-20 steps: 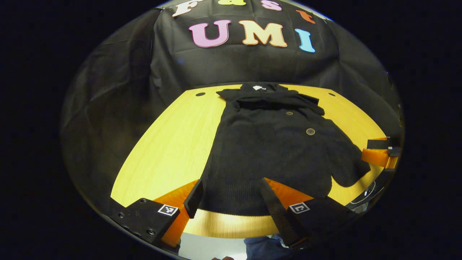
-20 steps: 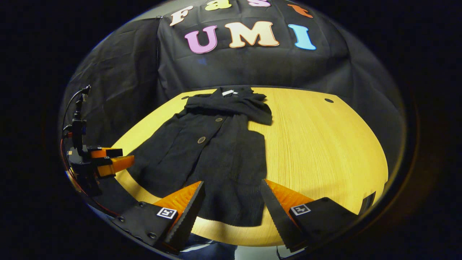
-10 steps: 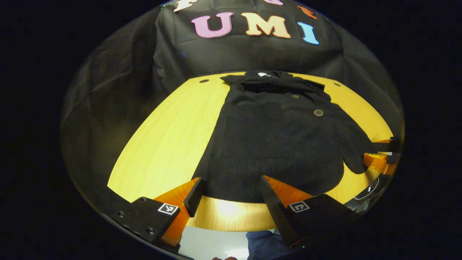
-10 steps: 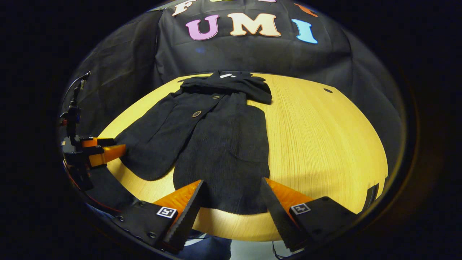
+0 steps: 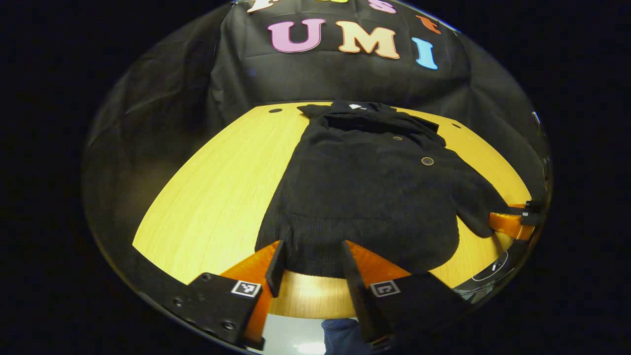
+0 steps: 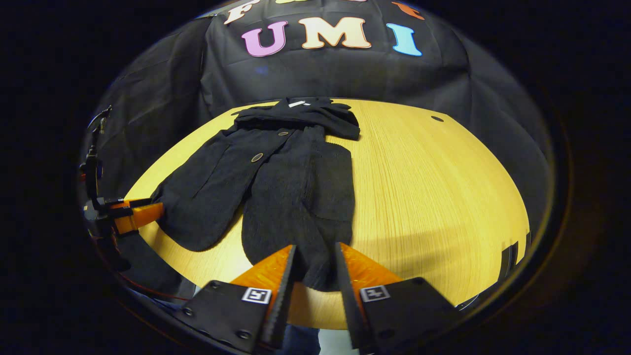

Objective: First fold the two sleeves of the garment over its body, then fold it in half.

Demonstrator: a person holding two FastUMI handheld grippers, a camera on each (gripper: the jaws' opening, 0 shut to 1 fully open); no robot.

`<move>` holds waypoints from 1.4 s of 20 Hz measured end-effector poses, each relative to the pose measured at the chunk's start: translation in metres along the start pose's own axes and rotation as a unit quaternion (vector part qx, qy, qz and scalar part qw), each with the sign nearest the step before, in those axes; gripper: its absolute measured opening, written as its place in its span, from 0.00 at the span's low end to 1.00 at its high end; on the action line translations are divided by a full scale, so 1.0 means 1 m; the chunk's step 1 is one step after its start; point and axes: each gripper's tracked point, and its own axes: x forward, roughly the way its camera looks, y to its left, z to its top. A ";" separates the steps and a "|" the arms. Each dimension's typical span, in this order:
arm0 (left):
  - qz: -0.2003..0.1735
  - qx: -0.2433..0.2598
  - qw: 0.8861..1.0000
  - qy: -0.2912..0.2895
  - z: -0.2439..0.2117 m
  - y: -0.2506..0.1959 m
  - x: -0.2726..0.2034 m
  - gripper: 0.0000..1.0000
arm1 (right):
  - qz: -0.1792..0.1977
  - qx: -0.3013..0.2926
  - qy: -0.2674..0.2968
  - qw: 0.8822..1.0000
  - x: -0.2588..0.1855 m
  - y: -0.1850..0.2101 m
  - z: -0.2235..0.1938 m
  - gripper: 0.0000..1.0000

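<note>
The black garment (image 5: 365, 197) lies flat mid-frame on the yellow table (image 5: 212, 197) (sleeves already folded in). The left gripper (image 5: 309, 256) and the right gripper (image 6: 313, 261) each straddle its near hem, fingers partly apart.

left gripper (image 5: 309, 268): black flat base plates with round screw holes, one square black-and-white marker tag per side, wedge-shaped ribbed finger bodies | right gripper (image 6: 312, 276): same black plates, screws, two marker tags, saw-toothed inner finger edges | person: dark blue cloth (image 5: 340, 335) below table edge
</note>
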 end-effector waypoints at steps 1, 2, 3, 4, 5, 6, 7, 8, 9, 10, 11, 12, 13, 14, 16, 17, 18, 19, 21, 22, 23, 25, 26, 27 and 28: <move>-0.004 0.005 1.000 0.002 0.001 -0.003 0.001 0.55 | 0.005 0.001 0.005 1.000 -0.001 0.002 0.001 0.39; -0.015 0.012 1.000 0.003 0.000 -0.007 0.003 0.48 | 0.011 0.003 0.010 1.000 0.000 0.003 0.001 0.26; -0.024 0.019 1.000 0.004 0.002 -0.012 0.003 0.36 | 0.013 0.008 0.014 1.000 0.000 0.003 0.001 0.19; -0.030 0.021 0.999 0.011 0.001 -0.015 0.002 0.27 | 0.016 0.011 0.019 1.000 0.000 0.005 0.002 0.10; -0.026 0.024 0.999 0.013 0.001 -0.015 0.003 0.14 | 0.018 0.011 0.023 1.000 0.000 0.007 0.001 0.08; -0.023 0.030 0.999 0.019 0.002 -0.016 0.002 0.02 | 0.020 0.005 0.027 0.999 -0.001 0.008 0.002 0.04; -0.019 0.035 0.999 0.018 0.002 -0.017 0.002 0.00 | 0.020 0.003 0.029 0.999 0.000 0.007 0.001 0.04; -0.014 0.035 0.999 0.020 0.001 -0.016 0.002 0.00 | 0.022 0.005 0.033 0.999 -0.001 0.008 0.002 0.02; -0.009 0.030 0.999 0.019 0.002 -0.015 0.002 0.00 | 0.023 0.010 0.037 0.999 -0.001 0.009 0.001 0.02; -0.005 0.026 0.999 0.024 0.002 -0.015 0.003 0.00 | 0.025 0.017 0.041 0.999 -0.002 0.011 0.001 0.02; -0.003 0.022 0.999 0.028 0.001 -0.015 0.003 0.00 | 0.027 0.023 0.044 0.998 -0.004 0.012 0.001 0.02; -0.003 0.018 0.999 0.033 0.001 -0.015 0.002 0.00 | 0.029 0.027 0.045 0.998 -0.005 0.013 0.003 0.02; -0.003 0.013 0.999 0.037 0.001 -0.015 0.001 0.00 | 0.031 0.029 0.045 0.998 -0.007 0.013 0.004 0.02; -0.006 0.005 0.999 0.038 0.003 -0.015 0.000 0.00 | 0.033 0.028 0.045 0.998 -0.008 0.014 0.006 0.02; -0.009 -0.006 0.999 0.034 0.009 -0.015 -0.003 0.00 | 0.035 0.025 0.040 0.998 -0.011 0.013 0.013 0.02; -0.010 -0.007 1.000 0.028 0.016 -0.015 -0.006 0.00 | 0.037 0.024 0.036 0.998 -0.014 0.011 0.017 0.02; -0.010 -0.008 1.000 0.021 0.022 -0.012 -0.008 0.00 | 0.040 0.021 0.031 0.998 -0.016 0.011 0.023 0.02; -0.010 -0.008 1.000 0.013 0.030 -0.011 -0.010 0.00 | 0.042 0.018 0.027 0.999 -0.017 0.009 0.029 0.02; -0.007 -0.012 1.000 -0.005 0.051 -0.009 -0.013 0.00 | 0.043 0.010 0.016 0.999 -0.018 0.003 0.044 0.02; -0.005 -0.018 1.000 -0.016 0.063 -0.009 -0.013 0.00 | 0.047 0.008 0.009 0.999 -0.018 0.001 0.053 0.02; -0.004 -0.024 0.999 -0.026 0.073 -0.009 -0.013 0.00 | 0.050 0.008 0.003 0.999 -0.019 -0.001 0.061 0.02; 0.003 -0.035 0.998 -0.047 0.095 -0.008 -0.012 0.00 | 0.060 0.007 -0.013 0.998 -0.021 -0.004 0.083 0.02; 0.007 -0.041 0.998 -0.057 0.107 -0.008 -0.010 0.00 | 0.065 0.004 -0.023 0.998 -0.021 -0.005 0.095 0.02; 0.009 -0.048 0.997 -0.067 0.117 -0.010 -0.009 0.00 | 0.069 -0.001 -0.033 0.997 -0.022 -0.006 0.108 0.02; 0.008 -0.054 0.995 -0.079 0.130 -0.012 -0.008 0.00 | 0.073 -0.006 -0.043 0.996 -0.023 -0.006 0.121 0.02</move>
